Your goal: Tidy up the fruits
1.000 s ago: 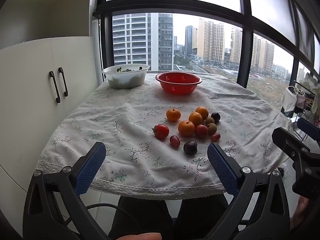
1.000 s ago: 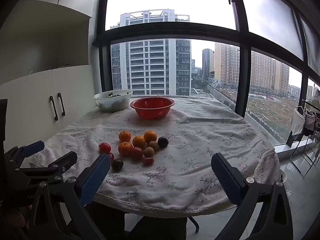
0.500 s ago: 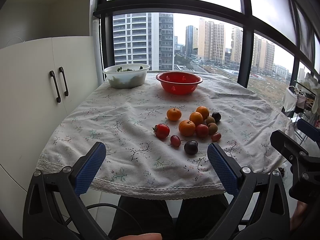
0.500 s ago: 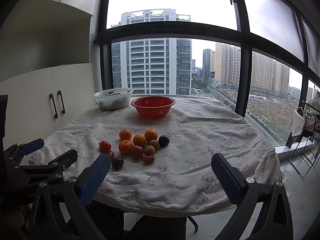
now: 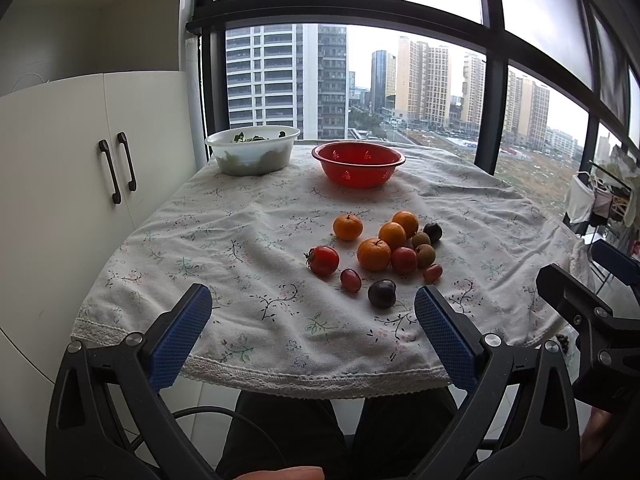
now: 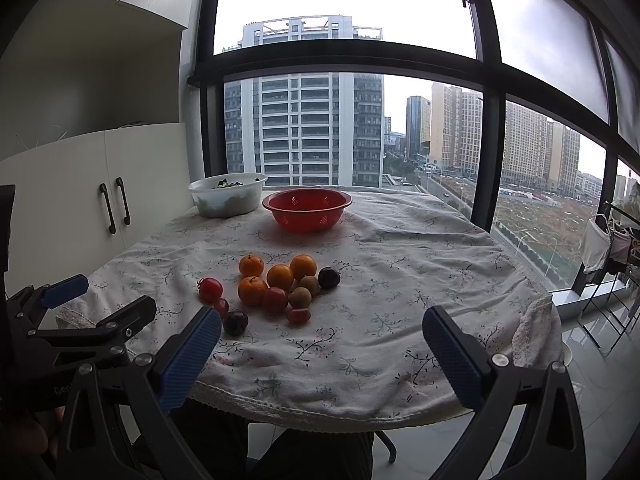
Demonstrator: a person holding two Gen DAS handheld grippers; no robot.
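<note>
A cluster of fruit lies on the round table's floral cloth (image 5: 248, 264): several oranges (image 5: 373, 254), a red tomato (image 5: 323, 261), dark plums (image 5: 381, 293), brown kiwis (image 5: 425, 255) and small red fruits. It shows in the right wrist view too, with oranges (image 6: 252, 290) and a tomato (image 6: 211, 289). A red colander bowl (image 5: 358, 163) (image 6: 307, 210) stands empty at the back. My left gripper (image 5: 312, 338) is open and empty, at the table's near edge. My right gripper (image 6: 322, 354) is open and empty, also at the near edge.
A white bowl of greens (image 5: 253, 155) (image 6: 227, 194) stands at the back left beside the colander. A white cabinet (image 5: 80, 184) is close on the left. Large windows lie behind the table. A drying rack (image 6: 612, 248) stands at the right.
Both grippers have edged slightly closer to the table; the fruit sits a little lower in both views. Nothing was taken hold of.
</note>
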